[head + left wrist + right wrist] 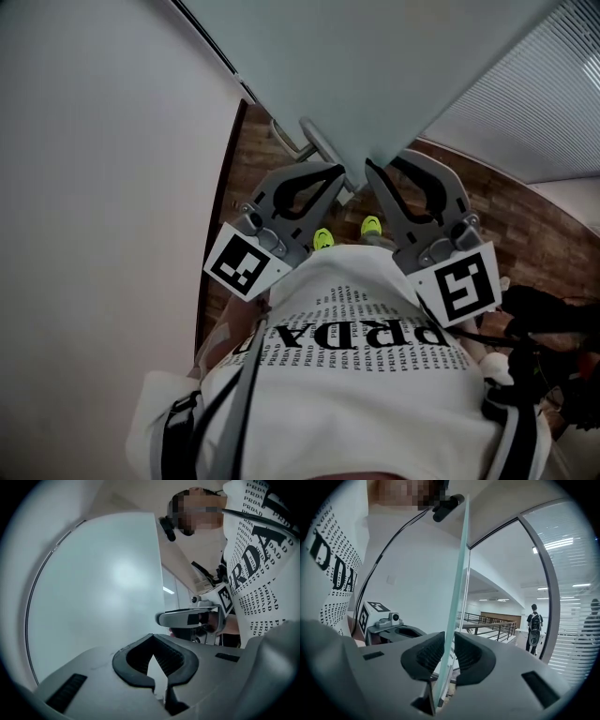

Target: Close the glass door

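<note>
Head view: the glass door (pixel 375 66) is a frosted pane that runs down from the top of the frame, and its free vertical edge ends directly in front of the person. A metal lever handle (pixel 317 142) is mounted on the door face just beside that edge. The white wall (pixel 103 187) lies to the left of the door, the slatted blinds (pixel 544 103) lie to its right, and the wood floor (pixel 525 225) runs beneath it.

Left gripper (pixel 339 172): positioned on the handle side of the door, tips at the door edge. Left gripper view shows the jaw tips together, a teardrop gap behind them and nothing gripped. The door face fills the area to the left of the jaws.

Right gripper (pixel 368 169): positioned on the opposite side of the door edge. Right gripper view shows the pane edge passing between the jaws, with the jaws clamped onto it, one pad against each face. A railing (pixel 487 620) and a standing person (pixel 534 623) are visible beyond the door.
</note>
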Motion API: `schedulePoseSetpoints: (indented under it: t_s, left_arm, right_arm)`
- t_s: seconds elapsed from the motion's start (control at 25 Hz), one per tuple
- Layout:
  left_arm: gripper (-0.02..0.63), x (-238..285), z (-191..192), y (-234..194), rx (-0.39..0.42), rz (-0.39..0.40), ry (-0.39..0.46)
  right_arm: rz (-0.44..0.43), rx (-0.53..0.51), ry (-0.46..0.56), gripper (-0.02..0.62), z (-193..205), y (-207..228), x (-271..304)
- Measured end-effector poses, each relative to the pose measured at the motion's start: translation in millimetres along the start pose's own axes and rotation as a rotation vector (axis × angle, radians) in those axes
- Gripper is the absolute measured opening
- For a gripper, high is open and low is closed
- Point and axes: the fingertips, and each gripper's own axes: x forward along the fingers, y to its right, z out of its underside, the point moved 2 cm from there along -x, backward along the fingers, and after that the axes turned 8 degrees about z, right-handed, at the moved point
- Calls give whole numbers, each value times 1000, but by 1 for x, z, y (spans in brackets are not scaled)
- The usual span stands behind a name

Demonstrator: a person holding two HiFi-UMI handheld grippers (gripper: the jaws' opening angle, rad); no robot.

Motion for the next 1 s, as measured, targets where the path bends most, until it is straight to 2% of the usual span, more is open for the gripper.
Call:
schedulePoseSetpoints:
  t_s: [0.2,0.52,1.0]
  left_arm:
    - [0,1,-2,0,0,-20,19]
    - [0,4,-2,-1,10,-15,4]
    - [0,4,1,-3,32,-60,-3]
  right_arm:
    - [-20,-17,6,57,-1,0,4]
    - [-12,-13,-7,57,1,-4,8]
    - [-39,-33,-6,57,5,2,11]
